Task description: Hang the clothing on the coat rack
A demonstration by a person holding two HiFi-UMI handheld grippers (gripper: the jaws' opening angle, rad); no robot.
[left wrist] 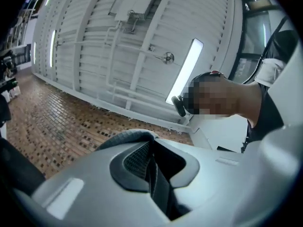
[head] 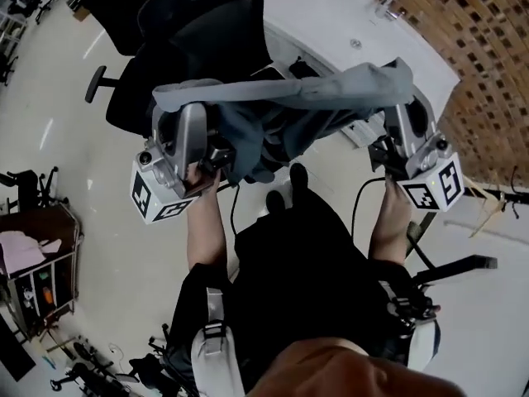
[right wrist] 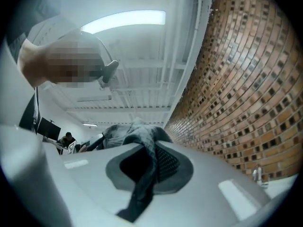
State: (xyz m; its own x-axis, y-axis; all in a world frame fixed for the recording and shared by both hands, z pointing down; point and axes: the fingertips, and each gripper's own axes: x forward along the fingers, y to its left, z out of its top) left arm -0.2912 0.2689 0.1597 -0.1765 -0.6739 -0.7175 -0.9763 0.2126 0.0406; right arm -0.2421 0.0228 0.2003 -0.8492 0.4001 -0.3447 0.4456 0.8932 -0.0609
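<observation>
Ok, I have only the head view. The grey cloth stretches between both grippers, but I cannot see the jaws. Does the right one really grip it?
Observer: Yes. In its own view the right gripper has its jaws shut on the cloth, which bunches above them.
Operator: And the left one?
Observer: The left gripper is shut on it too; a dark strip of cloth runs down between its jaws.

text: none readable | numbers: none | brands: none | signs: black-and-white square patterns on left cube [head: 161, 195] and right cube [head: 433, 185], no letters
</observation>
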